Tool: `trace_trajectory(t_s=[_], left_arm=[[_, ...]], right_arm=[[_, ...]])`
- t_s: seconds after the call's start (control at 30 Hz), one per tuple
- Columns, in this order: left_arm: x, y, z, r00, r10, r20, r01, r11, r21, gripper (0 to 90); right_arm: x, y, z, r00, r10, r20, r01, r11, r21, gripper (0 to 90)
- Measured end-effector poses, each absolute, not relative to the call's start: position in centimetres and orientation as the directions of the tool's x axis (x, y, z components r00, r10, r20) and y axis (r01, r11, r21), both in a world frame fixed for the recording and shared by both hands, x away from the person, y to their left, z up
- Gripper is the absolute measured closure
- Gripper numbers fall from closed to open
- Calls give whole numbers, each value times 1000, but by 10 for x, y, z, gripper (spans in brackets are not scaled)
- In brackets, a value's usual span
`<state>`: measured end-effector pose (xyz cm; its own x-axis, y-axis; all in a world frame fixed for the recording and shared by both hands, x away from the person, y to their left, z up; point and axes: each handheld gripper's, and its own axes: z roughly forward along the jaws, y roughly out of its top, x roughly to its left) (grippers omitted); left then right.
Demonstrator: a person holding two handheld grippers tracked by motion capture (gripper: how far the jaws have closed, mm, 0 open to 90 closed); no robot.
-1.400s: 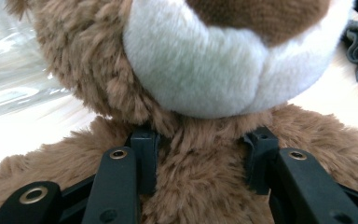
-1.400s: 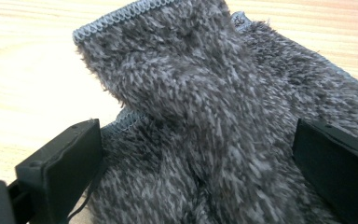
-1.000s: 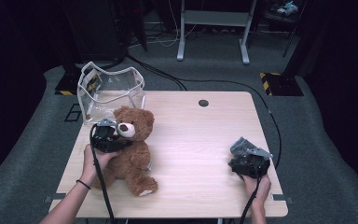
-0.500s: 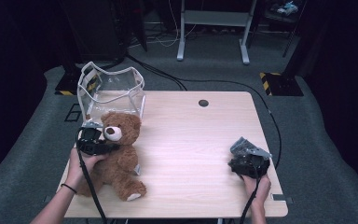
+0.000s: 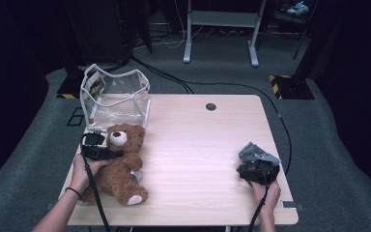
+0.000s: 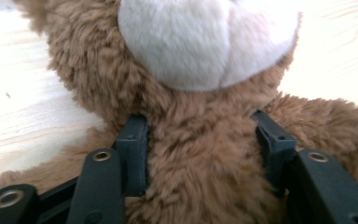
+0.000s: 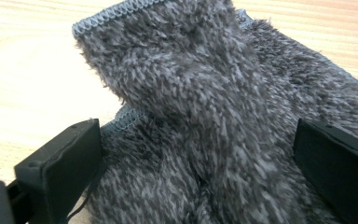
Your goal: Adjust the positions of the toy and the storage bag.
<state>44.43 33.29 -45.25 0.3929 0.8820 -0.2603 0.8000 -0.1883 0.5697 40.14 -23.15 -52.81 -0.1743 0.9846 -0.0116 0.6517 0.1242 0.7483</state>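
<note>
A brown teddy bear [image 5: 121, 169] lies on its back at the left of the wooden table [image 5: 198, 145], head toward the clear bag. My left gripper [image 5: 116, 154] comes in from the left across its neck. In the left gripper view the jaws stand on either side of the bear's neck [image 6: 191, 154], just under the white muzzle. They have just been opening, and the fur only brushes the pads. At the right front, my right gripper [image 5: 251, 162] is shut on a bunched grey fleece cloth [image 5: 253, 151]. The cloth [image 7: 205, 84] rises in a fold between the jaws.
A clear plastic bag [image 5: 116, 99] with white trim stands open at the table's back left corner, just behind the bear's head. A round cable hole [image 5: 210, 107] sits near the back edge. Cables run over the grey floor behind the table.
My left hand has carried the bear leftward and down, so it now lies nearer the table's left edge. The right hand and the grey cloth have stayed put.
</note>
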Motion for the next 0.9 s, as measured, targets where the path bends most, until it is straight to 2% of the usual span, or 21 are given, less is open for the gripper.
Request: trace_trajectory(t_s=[0.4,0.7,0.9], left_arm=[[445,325,-445,407,885,-223,769,-200,608,178],[447,324,-411,395,894,-210,724,-163,671,8],[457,319,-396,397,896,-199,686,-145,713,0]], right_arm=[[402,-231,-528,-178,984,-7,661,125,740,11],[402,-232,-528,-179,984,-5,657,124,744,11],[402,-232,-528,-180,984,-3,656,122,745,10]])
